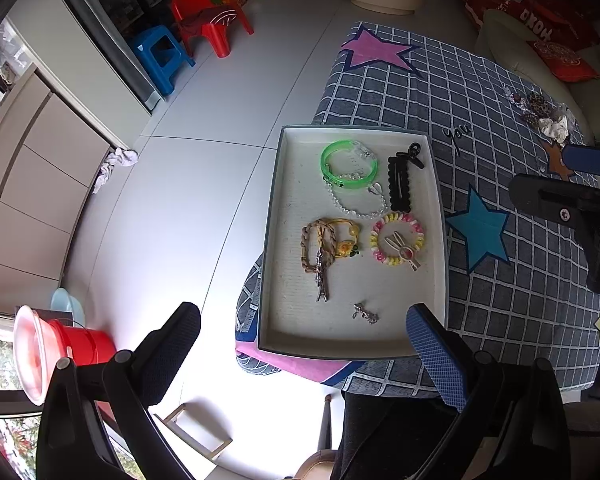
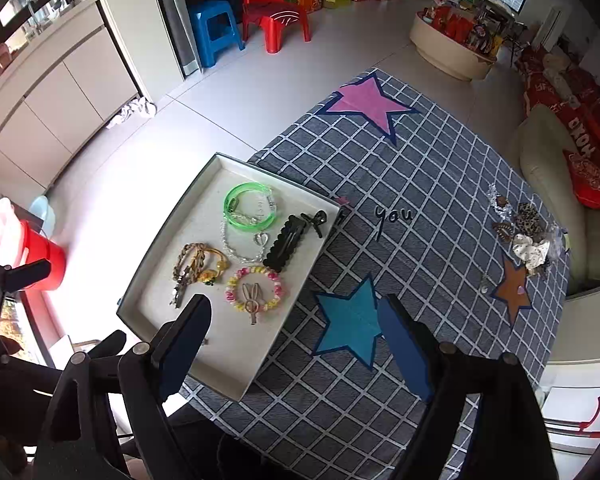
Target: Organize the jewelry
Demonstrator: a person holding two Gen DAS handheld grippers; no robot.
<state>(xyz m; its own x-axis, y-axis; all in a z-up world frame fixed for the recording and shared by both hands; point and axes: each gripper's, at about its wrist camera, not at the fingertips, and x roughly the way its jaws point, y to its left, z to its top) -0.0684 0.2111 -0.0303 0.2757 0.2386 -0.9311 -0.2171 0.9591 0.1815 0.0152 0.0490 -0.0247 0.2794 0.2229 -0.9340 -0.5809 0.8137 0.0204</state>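
A shallow white tray [image 1: 288,184] [image 2: 168,232] lies on the checked cloth at the table's left edge. In it are a green bangle [image 1: 349,169] [image 2: 250,209], a clear bead chain [image 1: 356,204] [image 2: 240,250], a black hair clip [image 1: 400,182] [image 2: 288,246], a braided brown and yellow band [image 1: 320,244] [image 2: 196,264], a pink-yellow coil band [image 1: 398,240] [image 2: 254,290] and a small silver piece [image 1: 366,313]. My left gripper [image 1: 304,344] is open and empty above the tray's near edge. My right gripper [image 2: 296,324] is open and empty, over the tray's right edge.
A pile of scrunchies and clips [image 2: 526,236] [image 1: 546,114] lies on the cloth at the far right near a cream sofa [image 2: 548,152]. The cloth [image 2: 420,200] has star patches. On the floor stand a red bucket [image 1: 80,344], a red chair [image 2: 274,12] and a blue stool [image 2: 214,30].
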